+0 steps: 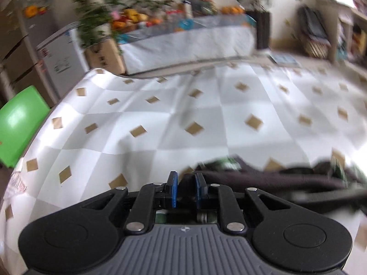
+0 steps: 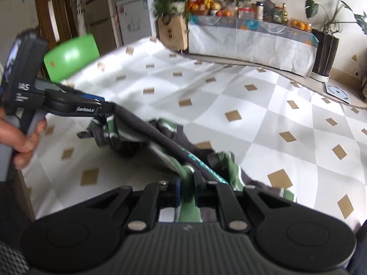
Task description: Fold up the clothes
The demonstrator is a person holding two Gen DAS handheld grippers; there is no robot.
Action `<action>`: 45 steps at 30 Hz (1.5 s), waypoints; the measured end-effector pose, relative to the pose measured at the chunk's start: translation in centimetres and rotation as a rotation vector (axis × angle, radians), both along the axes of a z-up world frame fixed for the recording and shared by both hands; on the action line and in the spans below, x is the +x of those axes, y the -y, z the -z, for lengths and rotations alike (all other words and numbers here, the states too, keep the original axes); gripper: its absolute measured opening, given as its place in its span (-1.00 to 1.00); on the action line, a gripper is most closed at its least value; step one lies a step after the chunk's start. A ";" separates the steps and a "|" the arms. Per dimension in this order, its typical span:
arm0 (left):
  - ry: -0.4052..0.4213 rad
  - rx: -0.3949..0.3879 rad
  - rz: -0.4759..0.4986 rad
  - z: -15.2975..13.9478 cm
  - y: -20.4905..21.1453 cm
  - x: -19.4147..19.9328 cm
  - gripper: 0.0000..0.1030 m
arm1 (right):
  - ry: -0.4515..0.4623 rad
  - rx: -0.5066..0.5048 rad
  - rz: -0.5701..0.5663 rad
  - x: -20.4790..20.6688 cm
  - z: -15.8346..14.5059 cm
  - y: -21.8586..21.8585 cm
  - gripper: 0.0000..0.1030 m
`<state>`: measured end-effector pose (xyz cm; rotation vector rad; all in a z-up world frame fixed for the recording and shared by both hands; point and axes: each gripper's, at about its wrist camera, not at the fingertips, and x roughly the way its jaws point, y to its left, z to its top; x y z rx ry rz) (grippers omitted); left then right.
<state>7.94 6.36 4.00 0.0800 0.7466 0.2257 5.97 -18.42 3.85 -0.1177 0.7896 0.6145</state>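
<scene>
A dark grey garment (image 2: pixel 165 137) with green and white stripes hangs stretched between my two grippers, and its lower folds rest on the table (image 2: pixel 229 87). My right gripper (image 2: pixel 187 180) is shut on one edge of the garment, with green and grey cloth pinched between its pads. At the left of the right wrist view, my left gripper (image 2: pixel 109 107) is shut on another corner, held by a hand (image 2: pixel 25 137). In the left wrist view the left gripper (image 1: pixel 186 180) has dark cloth between its blue pads. The garment (image 1: pixel 257 178) trails off blurred to the right.
A white and grey checked cloth with tan diamonds covers the table (image 1: pixel 160 114). A green chair (image 2: pixel 71 55) stands at its far left edge. Beyond the table are a side table (image 2: pixel 247 41) with fruit and plants, a white fridge (image 2: pixel 133 20) and a tall dark planter (image 2: pixel 324 52).
</scene>
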 end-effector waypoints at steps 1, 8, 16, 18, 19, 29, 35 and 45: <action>0.023 0.009 -0.025 -0.4 -0.3 0.1 -0.70 | -0.004 0.026 0.011 0.2 -0.4 0.6 -0.82; -0.064 -0.070 -0.067 1.6 -1.1 1.5 -0.69 | -0.021 -0.036 0.186 2.1 0.4 2.5 -0.81; -0.124 -0.262 0.218 1.2 1.6 0.4 -0.53 | -0.046 -0.052 0.255 3.1 2.1 2.4 -0.76; -0.132 -0.248 0.308 1.0 2.8 -0.2 -0.47 | -0.054 -0.025 0.282 3.3 2.1 2.7 -0.76; -0.139 -0.225 0.348 1.0 3.5 -0.6 -0.41 | -0.059 -0.010 0.297 3.3 2.1 3.0 -0.76; -0.224 -0.142 0.547 2.5 6.8 -2.4 -0.26 | -0.059 0.031 0.365 3.7 2.1 3.8 -0.76; -0.235 -0.036 0.627 3.7 8.6 -3.2 -0.04 | -0.060 0.038 0.371 3.9 2.0 3.9 -0.77; -0.280 -0.096 0.433 6.0 6.7 -0.9 -0.24 | -0.040 0.009 0.375 4.0 2.1 3.9 -0.74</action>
